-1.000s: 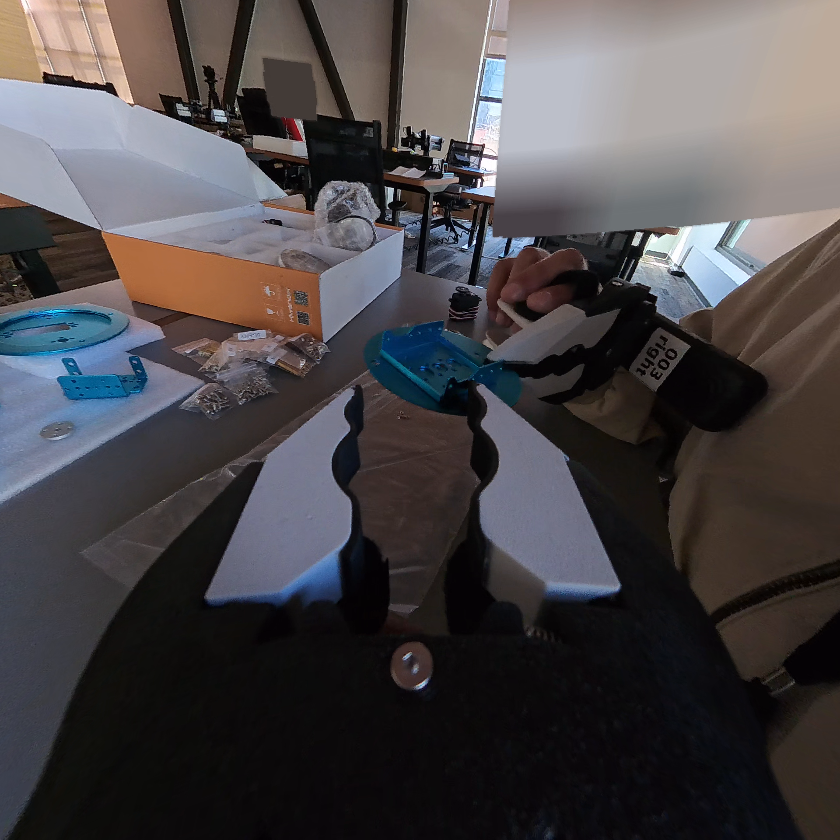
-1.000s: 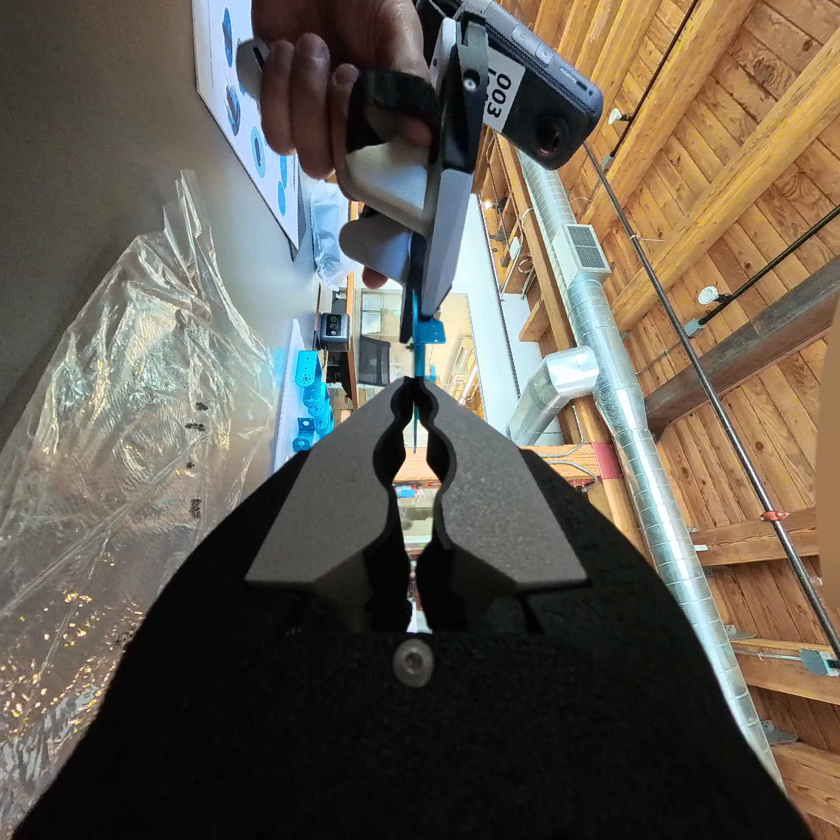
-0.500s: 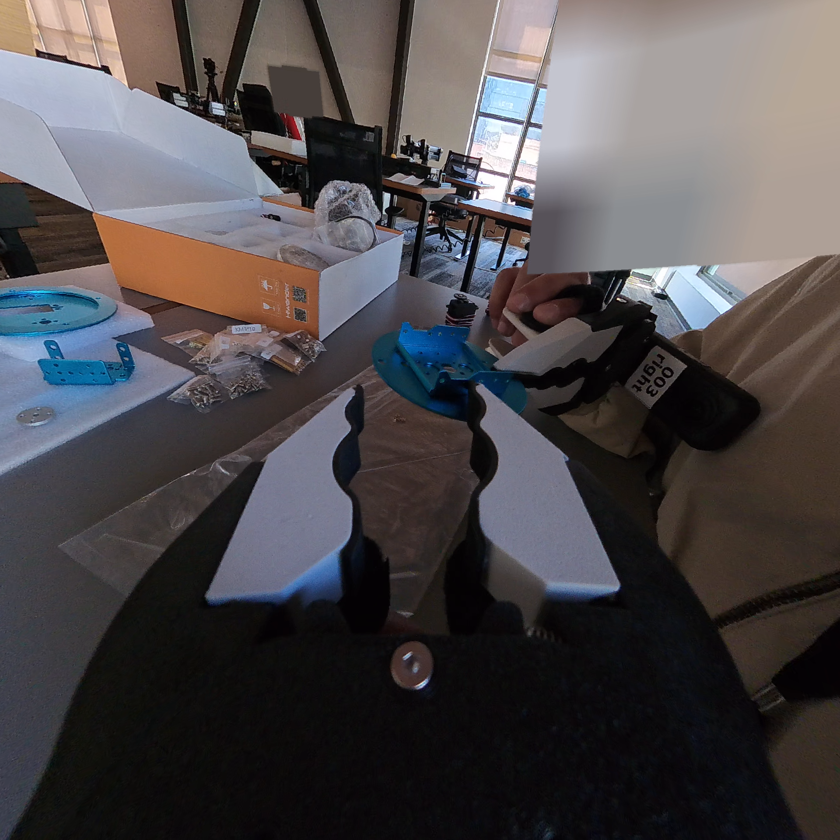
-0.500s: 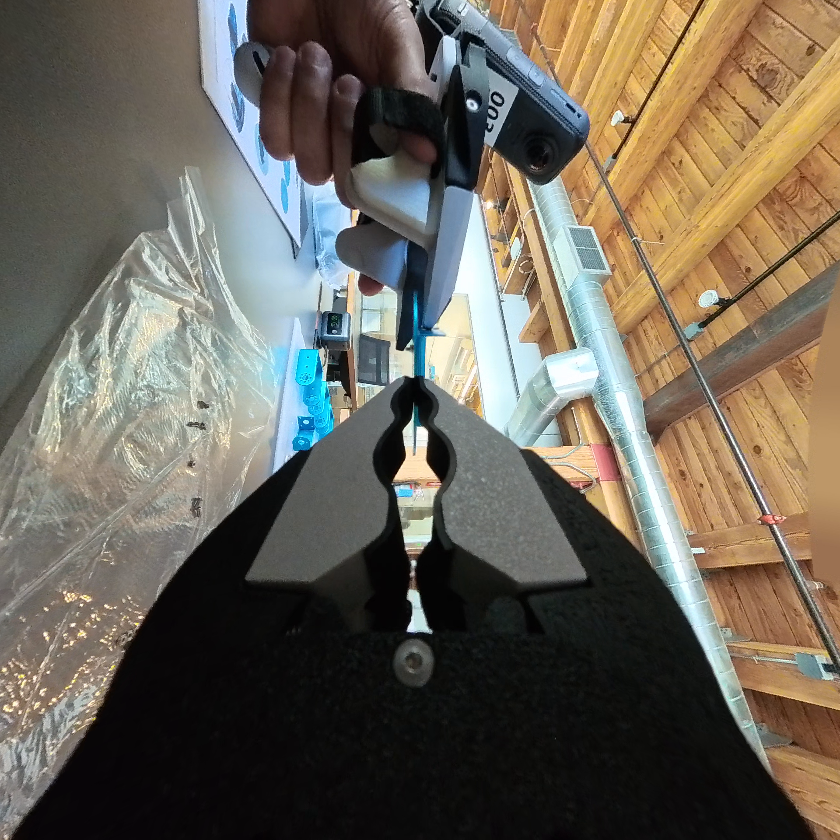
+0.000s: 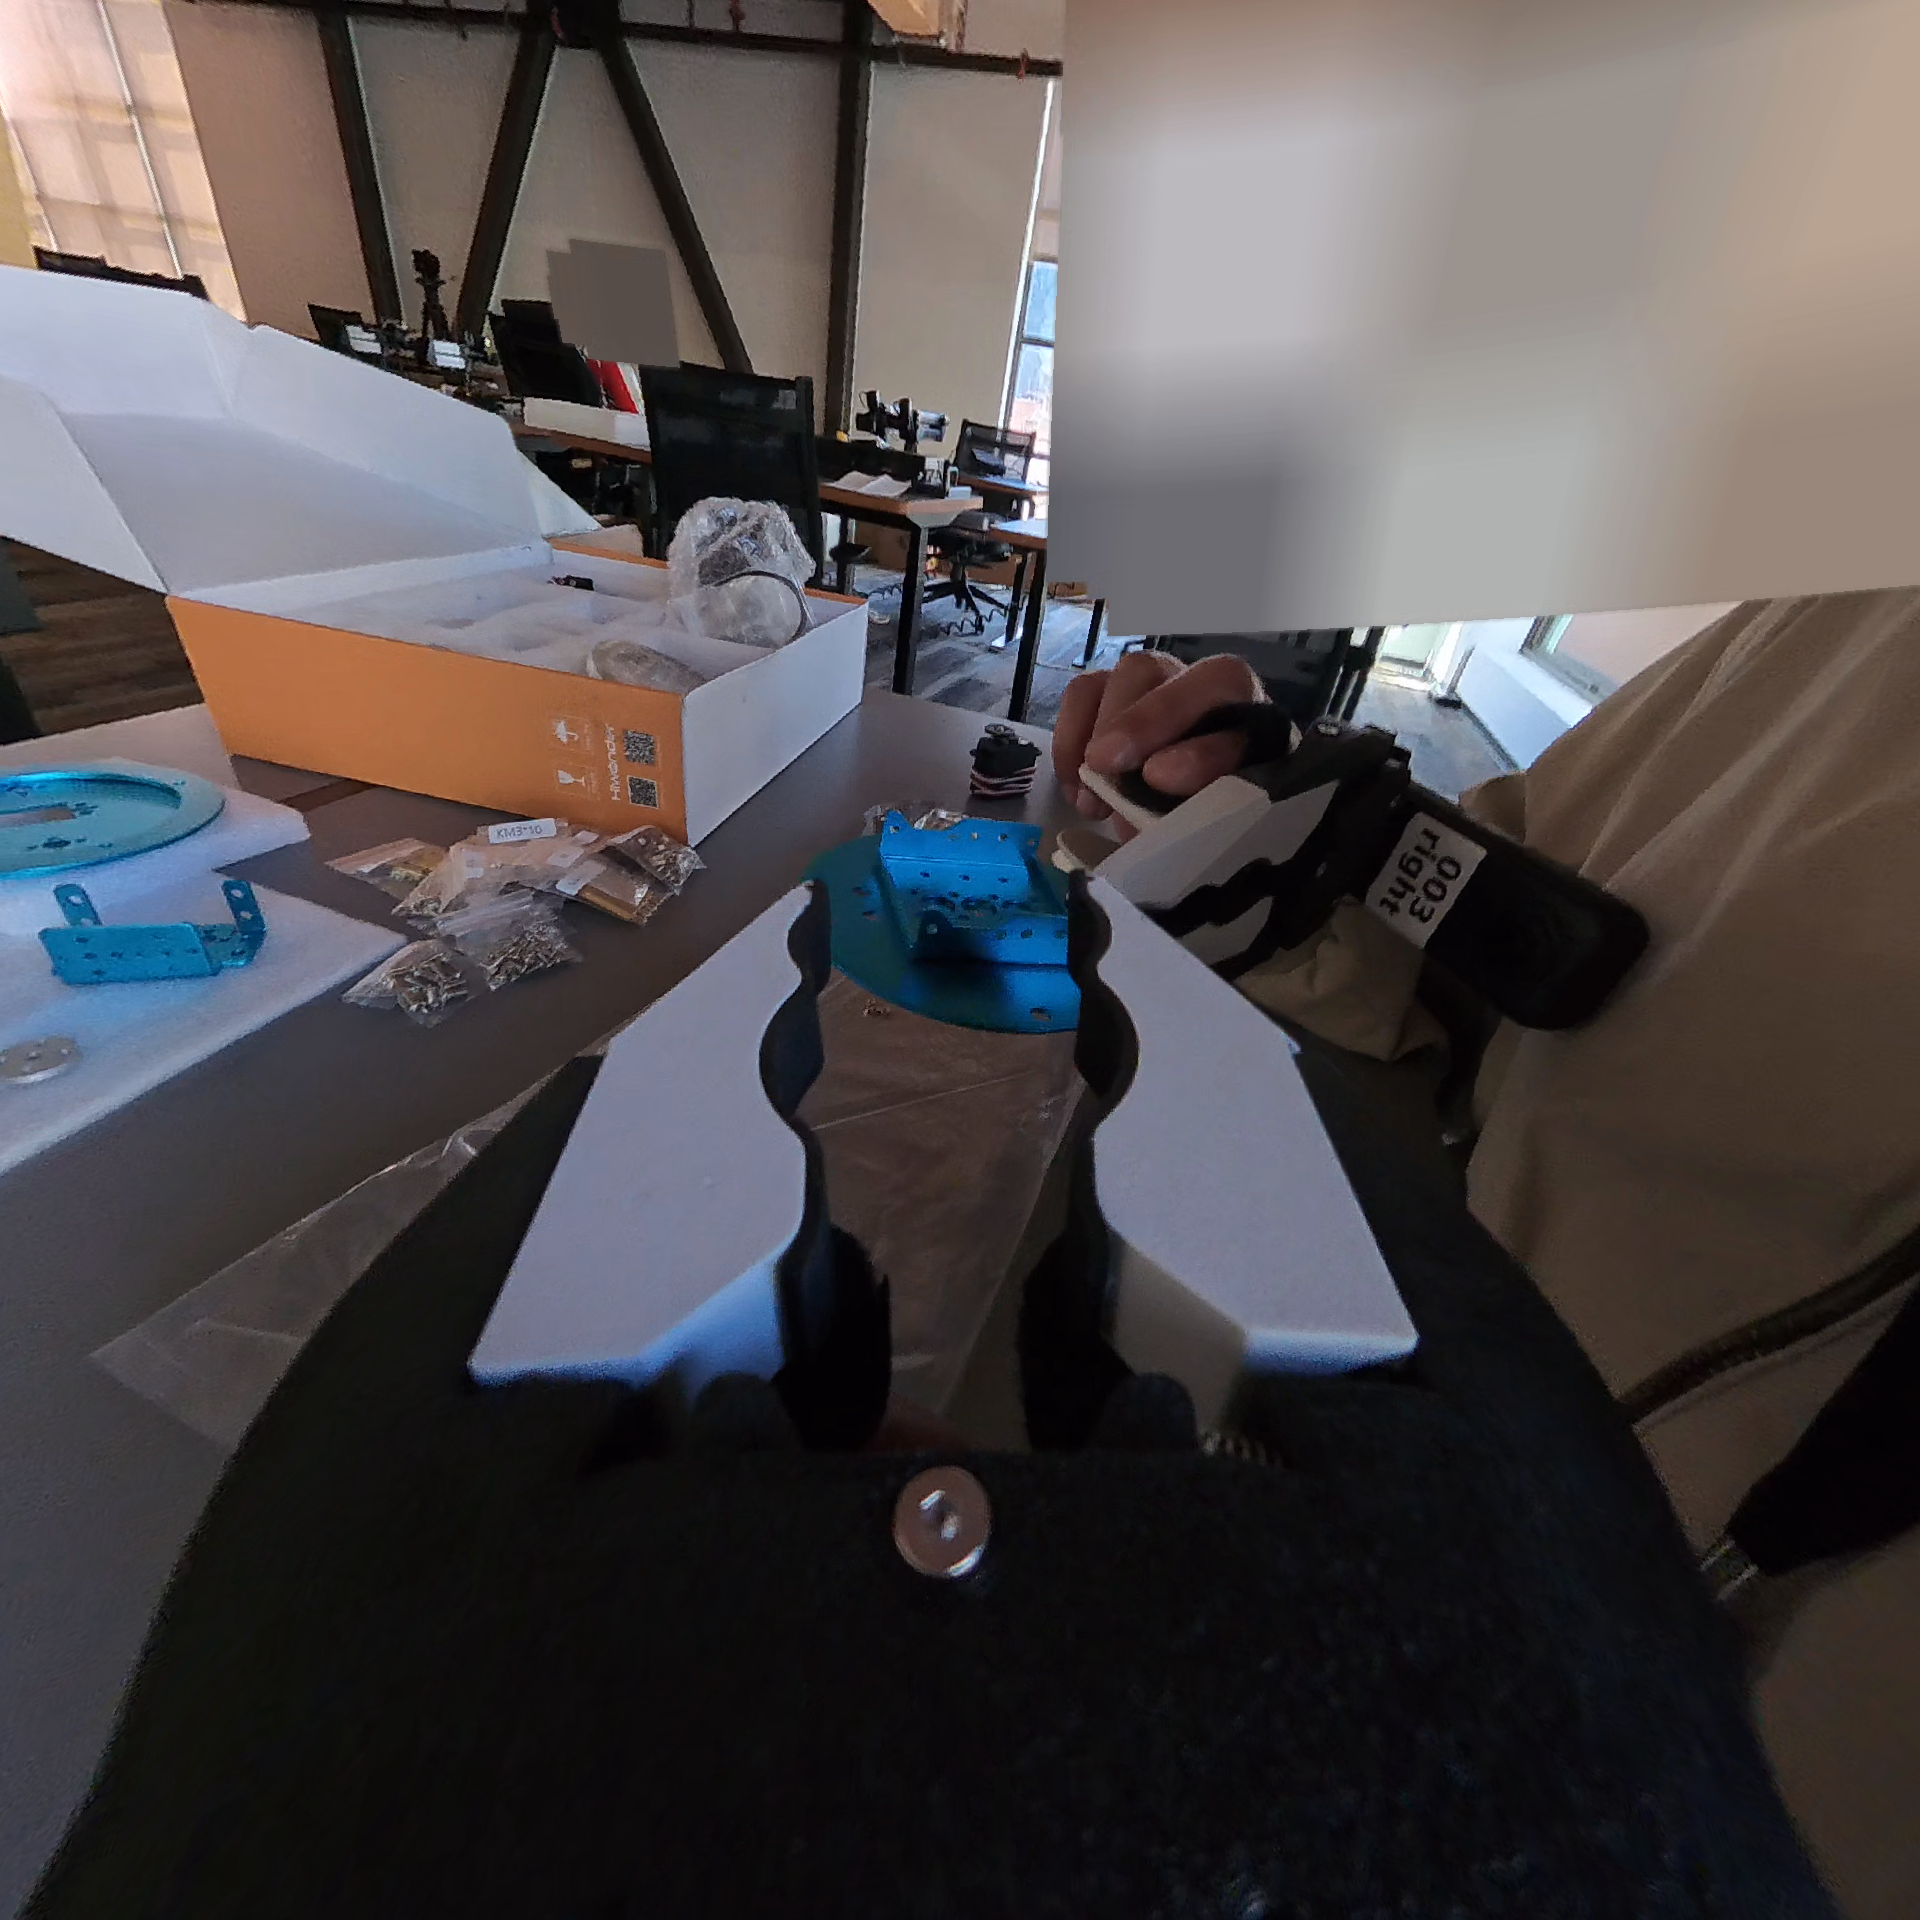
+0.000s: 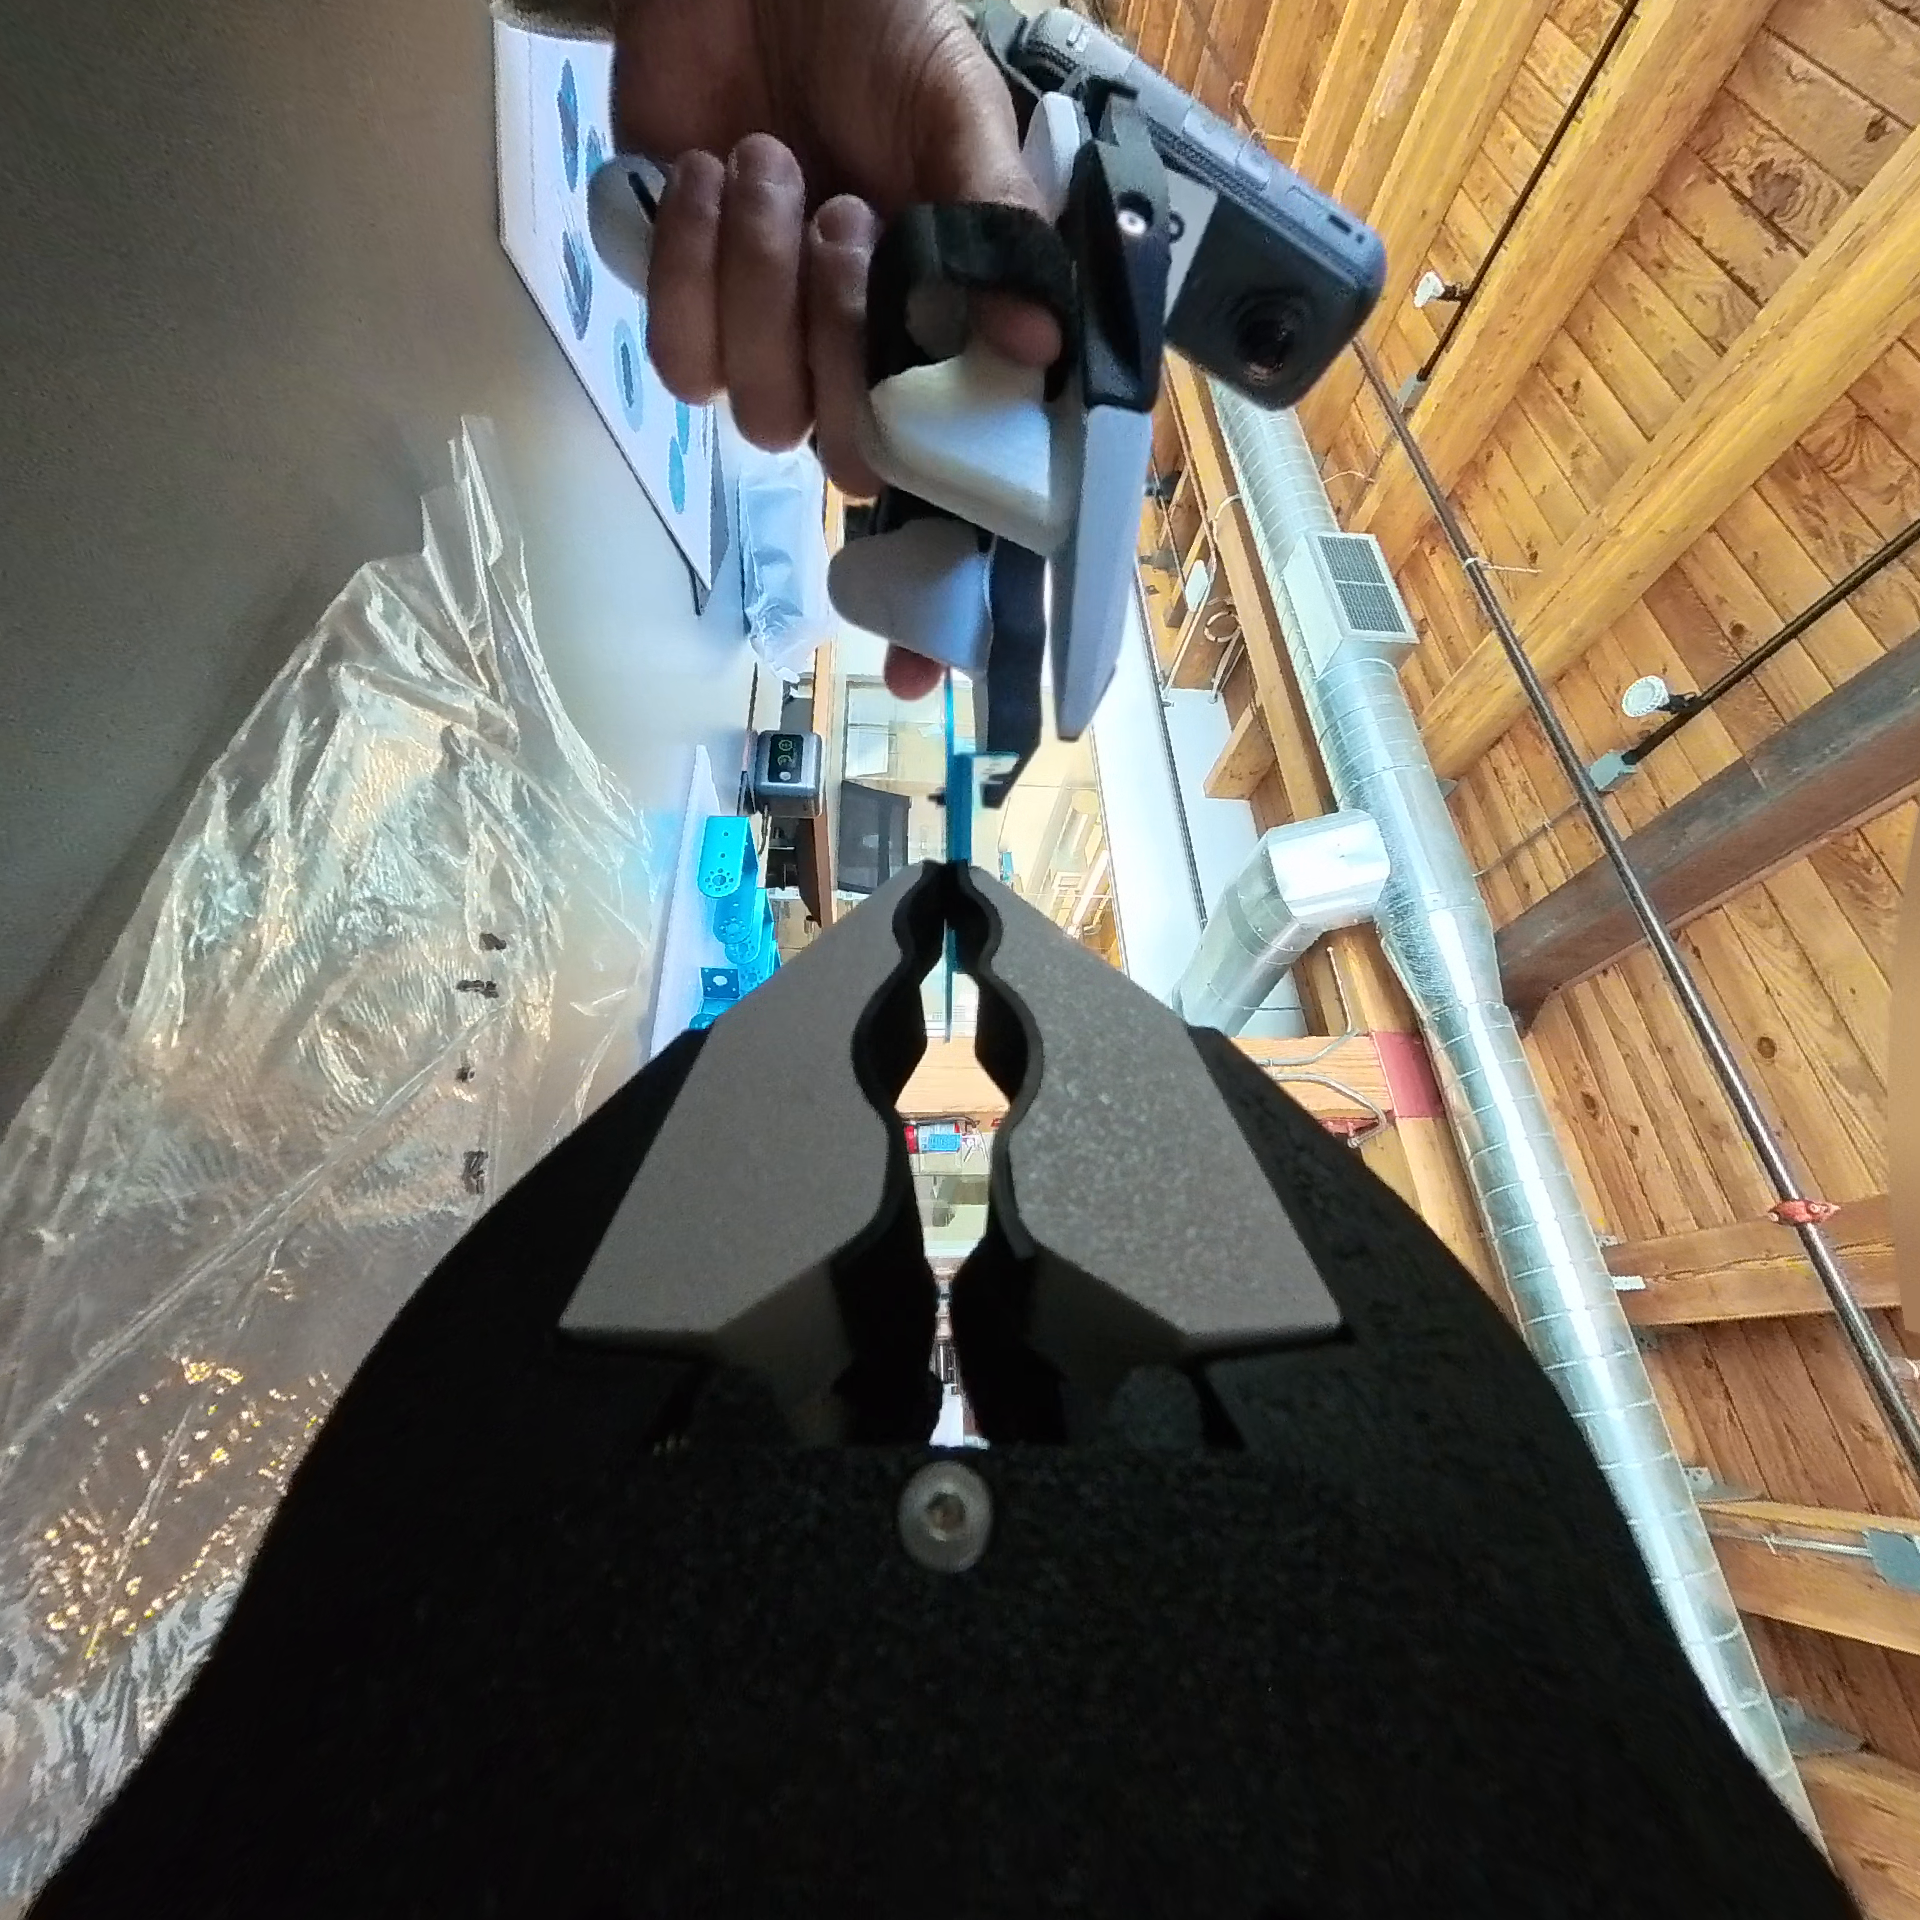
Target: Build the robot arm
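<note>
The grey worktop (image 5: 675, 997) carries everything here. At its far left sits an open orange-and-white cardboard box (image 5: 499, 717), lid flung back, with a bubble-wrapped bundle (image 5: 740, 569) standing in one corner. A clear plastic sheet (image 5: 935, 1112) lies crumpled across the middle of the worktop, and small dark screws are scattered on it. White foam sheets (image 5: 156, 997) on the left hold a teal ring plate (image 5: 94, 816), a blue U-shaped bracket (image 5: 151, 940) and a small silver disc (image 5: 36, 1060). Between the foam and the box lie several little bags of screws (image 5: 520, 904).

The right tongs (image 6: 951, 878) are turned on their side and pinched almost fully together on the edge of a round teal plate (image 5: 935, 997), which appears edge-on as a thin blue line in the right wrist view. A blue perforated bracket (image 5: 966, 883) sits on top of that plate. The plate is held up above the plastic sheet, near the centre of the worktop.

The left tongs (image 5: 940, 904) stand about halfway open with nothing between them, their tips on either side of the plate and bracket; whether they touch it cannot be told. Behind the plate, near the person's hand (image 5: 1143, 717), stands a small black servo motor (image 5: 1003, 758).
</note>
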